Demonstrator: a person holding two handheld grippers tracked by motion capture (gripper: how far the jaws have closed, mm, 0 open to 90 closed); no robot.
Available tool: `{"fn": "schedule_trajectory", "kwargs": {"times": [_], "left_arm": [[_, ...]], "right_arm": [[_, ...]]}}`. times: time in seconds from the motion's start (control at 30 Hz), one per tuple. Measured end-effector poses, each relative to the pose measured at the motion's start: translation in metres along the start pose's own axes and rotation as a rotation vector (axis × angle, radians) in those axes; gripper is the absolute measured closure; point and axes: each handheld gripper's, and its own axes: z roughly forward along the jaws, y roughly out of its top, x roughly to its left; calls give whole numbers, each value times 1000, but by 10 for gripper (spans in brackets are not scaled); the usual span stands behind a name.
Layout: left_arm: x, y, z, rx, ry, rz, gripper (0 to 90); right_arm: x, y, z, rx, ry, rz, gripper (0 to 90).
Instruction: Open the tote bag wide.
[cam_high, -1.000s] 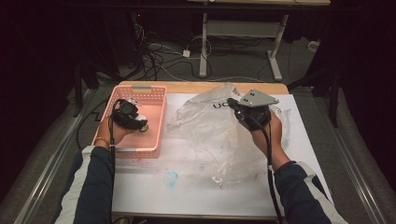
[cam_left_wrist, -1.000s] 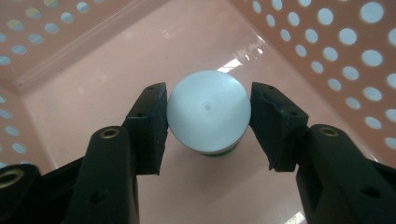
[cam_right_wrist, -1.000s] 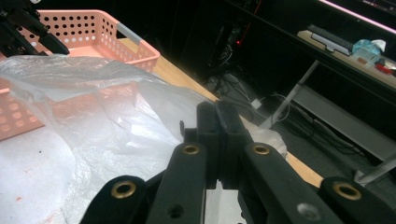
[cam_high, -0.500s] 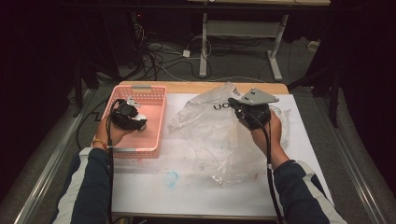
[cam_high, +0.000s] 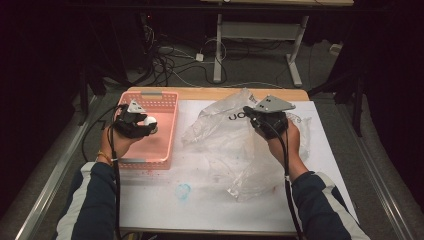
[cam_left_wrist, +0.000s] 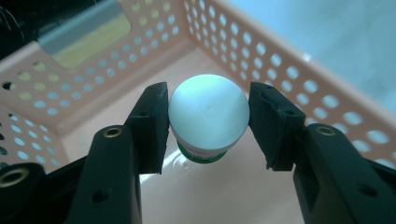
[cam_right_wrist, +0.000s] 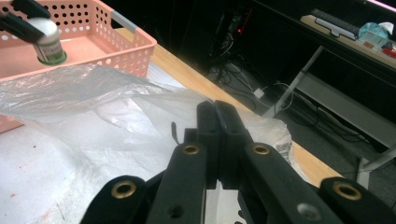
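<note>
The small white-capped bottle (cam_left_wrist: 208, 122) hangs over the floor of the pink basket (cam_high: 165, 150), its rounded cap toward the left gripper camera and its green-banded base away, so its long axis runs along the jaws. The left hand-held gripper (cam_left_wrist: 208, 123) is clamped on the cap from both sides. In the right gripper view the bottle (cam_right_wrist: 46, 39) stands nearly upright, cap up. The right hand-held gripper (cam_right_wrist: 217, 140) has its jaws pressed together on the edge of the clear plastic bag (cam_high: 225, 145), which is spread over the white worktop (cam_high: 200, 210) beside the basket.

Black letters "UO" stand on the clear plastic bag (cam_high: 235, 145).
</note>
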Motion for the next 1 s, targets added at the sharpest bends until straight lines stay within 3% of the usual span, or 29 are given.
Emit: {"fn": "schedule_trajectory", "kwargs": {"times": [0.13, 0.23, 0.47, 0.63, 0.8, 1.0], "left_arm": [[-14, 2, -19, -72, -7, 29, 484], [-28, 4, -32, -121, -9, 75, 484], [-62, 10, -64, -250, -57, 139, 484], [-93, 13, -80, -329, -109, 211, 484], [-129, 17, -80, -352, -156, 312, 484], [-159, 19, -56, -324, -224, 375, 484]], "right_arm": [[1, 1, 0, 2, -4, -3, 900], [2, 2, -1, 3, -9, -12, 900], [1, 9, -6, 11, -19, -22, 900], [1, 13, -8, 14, -23, -28, 900], [2, 13, -9, 12, -16, -22, 900], [6, 14, -9, 16, -10, -32, 900]]}}
